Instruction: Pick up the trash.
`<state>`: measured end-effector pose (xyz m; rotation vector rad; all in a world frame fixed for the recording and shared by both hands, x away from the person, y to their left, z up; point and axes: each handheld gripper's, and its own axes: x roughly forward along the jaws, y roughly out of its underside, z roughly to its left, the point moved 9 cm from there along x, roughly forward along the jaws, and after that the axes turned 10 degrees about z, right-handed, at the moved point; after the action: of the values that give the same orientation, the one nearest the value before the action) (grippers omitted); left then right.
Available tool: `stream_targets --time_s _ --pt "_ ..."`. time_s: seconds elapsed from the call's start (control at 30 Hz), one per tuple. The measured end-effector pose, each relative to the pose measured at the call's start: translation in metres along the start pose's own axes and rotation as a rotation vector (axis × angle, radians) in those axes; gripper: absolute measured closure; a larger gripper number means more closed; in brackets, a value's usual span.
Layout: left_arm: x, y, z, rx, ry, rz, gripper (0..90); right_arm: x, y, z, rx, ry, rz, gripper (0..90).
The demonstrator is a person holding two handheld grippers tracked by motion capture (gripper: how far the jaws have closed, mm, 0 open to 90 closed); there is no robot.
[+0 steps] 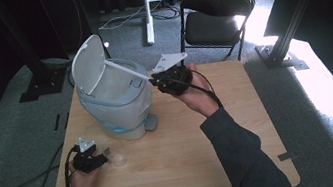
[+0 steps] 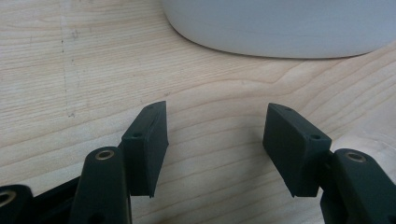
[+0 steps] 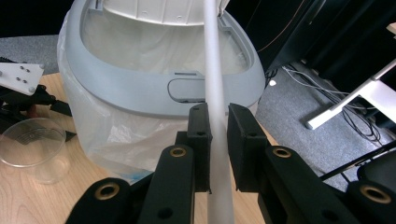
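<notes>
One long white plastic straw (image 3: 215, 93) sits clamped in my right gripper (image 3: 218, 140), its far end over the open grey lidded bin (image 1: 120, 103); next I'd release it inside. My left gripper (image 2: 215, 140) rests open on the wooden table (image 2: 70, 70).

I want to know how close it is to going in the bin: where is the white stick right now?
The white stick is clamped in the right gripper, its far end slanting over the open rim of the bin, which stands on the table at the left in the high view.
</notes>
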<state>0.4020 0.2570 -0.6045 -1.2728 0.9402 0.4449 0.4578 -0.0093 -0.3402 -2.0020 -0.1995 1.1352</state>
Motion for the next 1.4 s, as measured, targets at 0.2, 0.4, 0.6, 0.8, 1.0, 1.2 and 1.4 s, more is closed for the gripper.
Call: stream_targets --time_s 0.2,0.4,0.6,0.8,1.0,1.2,1.4 --pt "0.0 0.0 0.0 0.001 0.0 0.001 40.4 0.003 -0.002 -0.001 -0.004 0.0 0.014 79.7" --pt "0.0 0.0 0.0 -0.001 0.0 -0.001 40.4 0.003 -0.004 0.0 -0.017 -0.002 0.031 79.7" --pt "0.0 0.0 0.0 0.001 0.0 0.0 40.4 0.003 -0.006 -0.002 -0.018 -0.006 0.036 79.7" --pt "0.0 0.0 0.0 0.0 0.0 0.0 40.4 0.003 -0.009 -0.002 -0.022 -0.006 0.033 79.6" --pt "0.0 0.0 0.0 0.002 0.0 0.001 40.4 0.004 -0.014 -0.001 -0.024 -0.005 0.04 79.7" --pt "0.0 0.0 0.0 0.001 0.001 0.0 40.4 0.005 -0.015 -0.003 -0.025 -0.002 0.047 79.7" --pt "0.0 0.0 0.0 0.001 0.001 -0.001 40.4 0.008 -0.014 -0.004 -0.023 -0.001 0.055 79.7"
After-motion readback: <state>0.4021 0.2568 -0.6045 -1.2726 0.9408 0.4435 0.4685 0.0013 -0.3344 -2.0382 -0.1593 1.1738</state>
